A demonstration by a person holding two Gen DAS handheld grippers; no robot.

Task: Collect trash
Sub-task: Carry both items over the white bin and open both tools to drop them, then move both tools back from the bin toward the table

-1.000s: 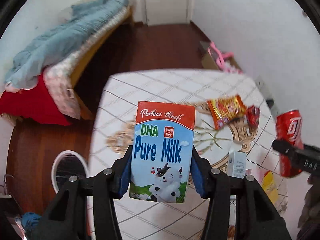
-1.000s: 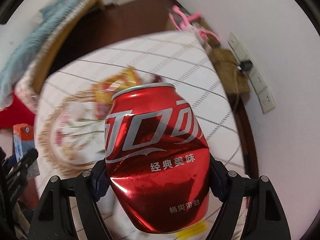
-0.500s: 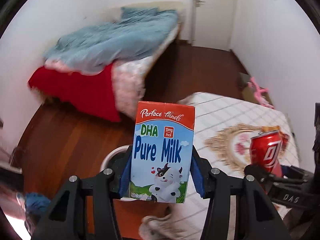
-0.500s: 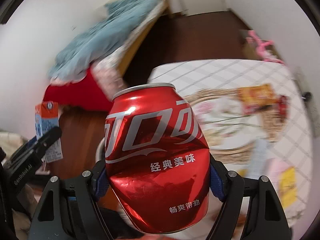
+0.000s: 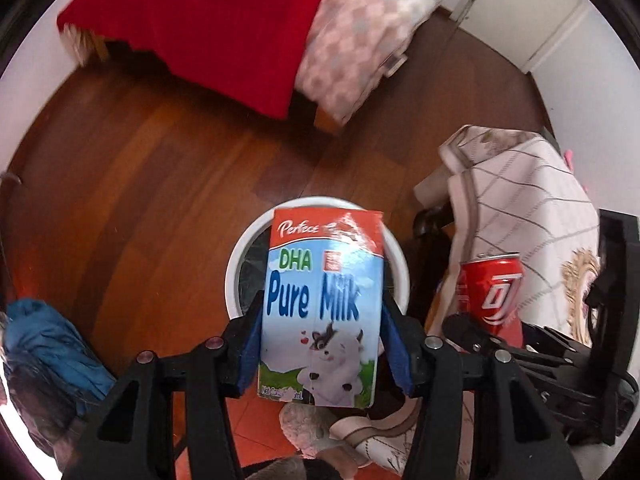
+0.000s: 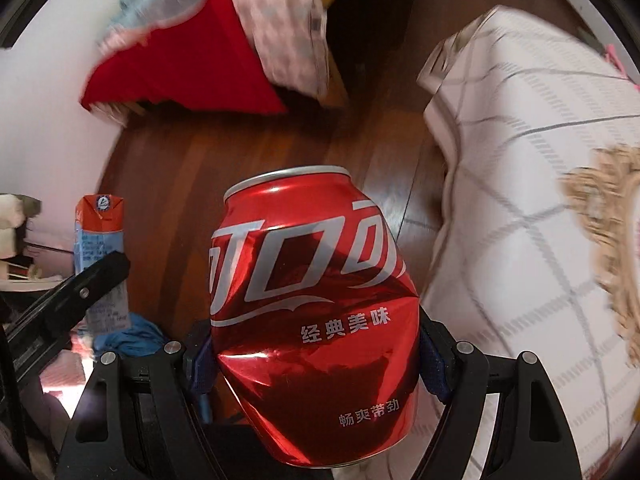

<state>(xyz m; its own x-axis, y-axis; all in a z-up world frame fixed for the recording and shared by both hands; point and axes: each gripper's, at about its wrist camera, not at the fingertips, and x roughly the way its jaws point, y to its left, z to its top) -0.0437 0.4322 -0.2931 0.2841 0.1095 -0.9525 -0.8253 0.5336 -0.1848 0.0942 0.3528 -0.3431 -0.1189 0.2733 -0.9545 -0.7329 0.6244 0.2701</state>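
My left gripper (image 5: 322, 344) is shut on a blue and red "Pure Milk" carton (image 5: 322, 304), held upright above a round white trash bin (image 5: 396, 264) with a dark liner on the wooden floor. My right gripper (image 6: 316, 364) is shut on a dented red cola can (image 6: 312, 300). The can also shows in the left wrist view (image 5: 492, 292), to the right of the carton. The carton also shows in the right wrist view (image 6: 100, 240), at the left. The bin is hidden in the right wrist view.
A table with a white checked cloth (image 5: 520, 208) stands to the right (image 6: 540, 200). A bed with red and patterned covers (image 5: 248, 32) is beyond the bin. A blue cloth (image 5: 44, 344) lies on the floor at left. A slipper (image 5: 360, 432) lies below the carton.
Both grippers have swung left, away from the table, and tilted down toward the floor. The bin now sits right behind the carton. Both still hold their items.
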